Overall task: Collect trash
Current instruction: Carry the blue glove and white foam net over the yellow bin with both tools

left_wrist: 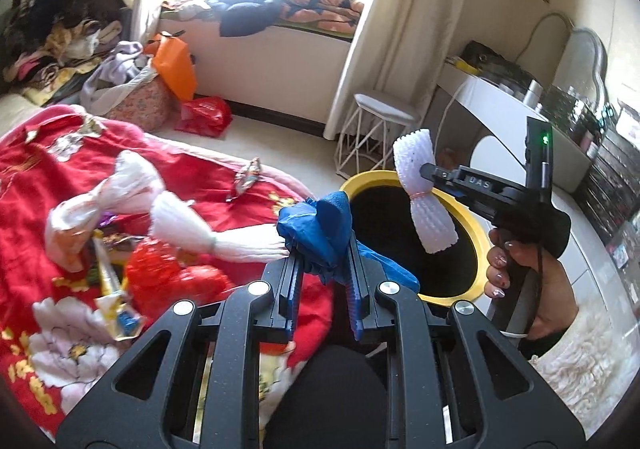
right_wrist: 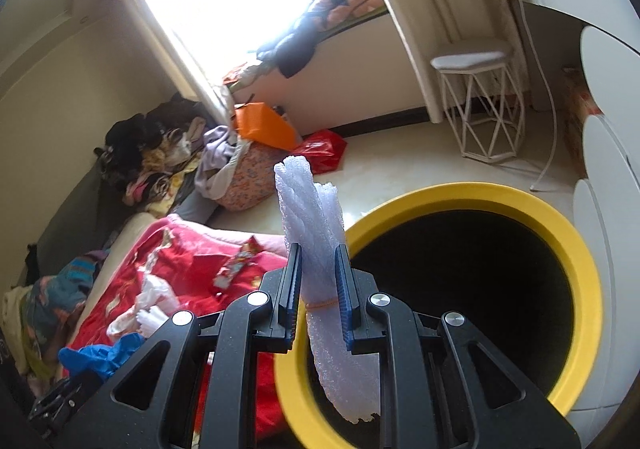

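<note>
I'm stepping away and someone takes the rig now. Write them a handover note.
Left claw: shut on blue plastic bag, beside the bin's rim.
Right claw: shut on white foam net, at the yellow-rimmed bin.
Done: both pieces picked up.
Left: drop both in the bin, then clear the red blanket: white foam nets, red netting, wrappers.

Two pieces of trash held up at the bin mouth, more left on my red blanket.

I had a crumpled blue plastic bag [left_wrist: 320,225] pinched just beside the yellow-rimmed bin [right_wrist: 568,245], and a white foam net sleeve [right_wrist: 316,233], cinched at its middle by an orange rubber band, hung upright over the bin's dark opening. A white foam net [left_wrist: 188,225], a red foam net [left_wrist: 156,273] and foil wrappers [left_wrist: 248,177] lay on the blanket.
</note>
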A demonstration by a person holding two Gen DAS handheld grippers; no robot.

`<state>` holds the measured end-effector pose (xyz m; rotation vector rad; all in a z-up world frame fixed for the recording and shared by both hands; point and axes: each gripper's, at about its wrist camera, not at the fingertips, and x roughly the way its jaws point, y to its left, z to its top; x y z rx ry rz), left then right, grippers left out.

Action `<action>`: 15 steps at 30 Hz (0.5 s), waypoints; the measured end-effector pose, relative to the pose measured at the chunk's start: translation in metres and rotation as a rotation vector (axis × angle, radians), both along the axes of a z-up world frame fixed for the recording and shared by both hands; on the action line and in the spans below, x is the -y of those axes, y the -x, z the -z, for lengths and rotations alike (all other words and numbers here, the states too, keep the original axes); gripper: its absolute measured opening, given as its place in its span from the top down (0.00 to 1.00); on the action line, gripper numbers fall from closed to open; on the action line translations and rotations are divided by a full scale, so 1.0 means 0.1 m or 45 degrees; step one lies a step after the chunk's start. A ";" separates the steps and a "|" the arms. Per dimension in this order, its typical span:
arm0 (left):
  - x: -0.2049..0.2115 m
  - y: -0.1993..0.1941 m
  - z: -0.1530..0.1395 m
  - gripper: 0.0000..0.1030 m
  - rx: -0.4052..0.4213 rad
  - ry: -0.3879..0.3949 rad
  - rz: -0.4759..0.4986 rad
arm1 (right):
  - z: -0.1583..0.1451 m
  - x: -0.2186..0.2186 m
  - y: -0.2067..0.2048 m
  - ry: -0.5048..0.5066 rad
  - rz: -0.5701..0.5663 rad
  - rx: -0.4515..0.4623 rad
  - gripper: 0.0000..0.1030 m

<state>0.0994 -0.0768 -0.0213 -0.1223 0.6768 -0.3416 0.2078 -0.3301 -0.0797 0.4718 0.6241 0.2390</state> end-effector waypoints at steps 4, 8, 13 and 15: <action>0.15 -0.06 0.05 0.86 -0.009 -0.016 0.036 | 0.02 0.09 0.01 0.017 0.039 -0.007 0.84; 0.29 -0.10 0.09 0.86 -0.017 -0.030 0.066 | 0.06 0.20 0.01 0.010 0.071 -0.022 0.84; 0.43 -0.19 0.16 0.86 -0.033 -0.046 0.101 | 0.12 0.33 -0.01 -0.015 0.101 -0.052 0.84; 0.49 -0.20 0.18 0.86 -0.036 -0.048 0.113 | 0.15 0.37 -0.02 -0.026 0.110 -0.063 0.84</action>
